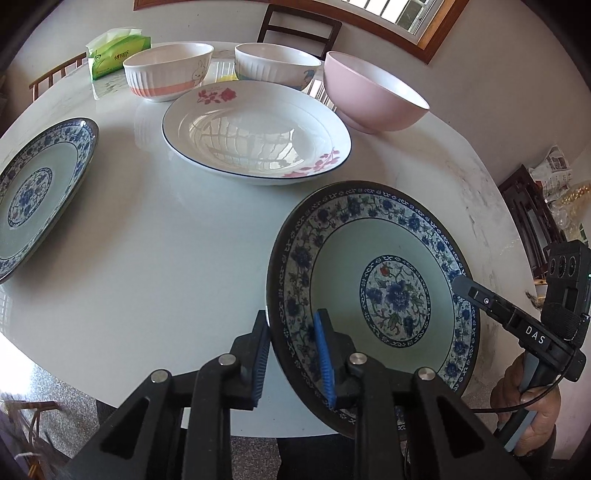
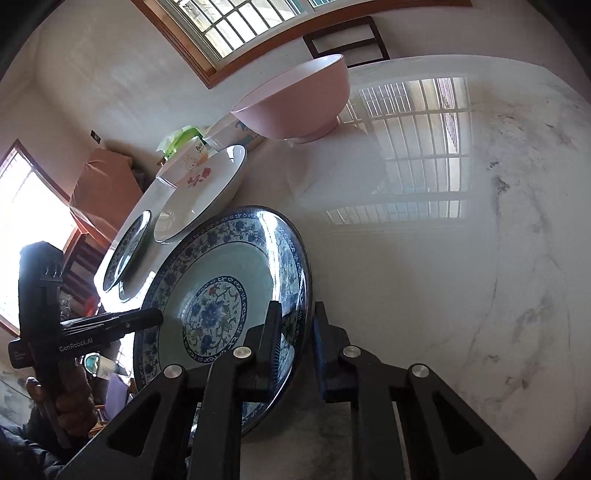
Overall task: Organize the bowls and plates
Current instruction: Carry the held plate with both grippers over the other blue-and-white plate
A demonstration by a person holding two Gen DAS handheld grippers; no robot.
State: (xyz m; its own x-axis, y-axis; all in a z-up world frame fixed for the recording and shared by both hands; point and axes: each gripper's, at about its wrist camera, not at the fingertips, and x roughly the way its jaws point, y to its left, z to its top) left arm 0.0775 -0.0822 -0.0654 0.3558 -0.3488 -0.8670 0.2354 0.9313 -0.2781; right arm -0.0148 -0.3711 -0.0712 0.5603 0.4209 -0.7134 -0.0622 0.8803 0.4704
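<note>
Both grippers are clamped on the same blue-and-white plate [image 1: 373, 291], one on each side of its rim. From the left wrist view, the left gripper [image 1: 291, 358] has its blue-padded fingers [image 1: 325, 365] closed across the plate's near-left rim — one pad inside the dish, the other under its outer edge. From the right wrist view, the right gripper [image 2: 295, 339] pinches the opposite rim the same way, one finger over the patterned border and one outside it. No earlier picture is given, so only the grip itself can be told.

The plate is tilted, near the table's front edge; whether any part of it touches the white marble table [image 1: 166, 258] cannot be told. A hand [image 1: 528, 402] holds the right gripper's handle at the lower right of the left view.

Beyond the held plate lies a white plate with red flowers [image 1: 255, 133], and to the left a second blue-and-white plate [image 1: 40, 192], well apart. Along the far side stand three bowls — a rabbit bowl [image 1: 168, 70], a white ribbed bowl [image 1: 277, 64] and a pink bowl [image 1: 373, 99]. A green tissue pack [image 1: 116, 51] sits at the far left, and a dark chair [image 1: 299, 27] stands behind the table.
</note>
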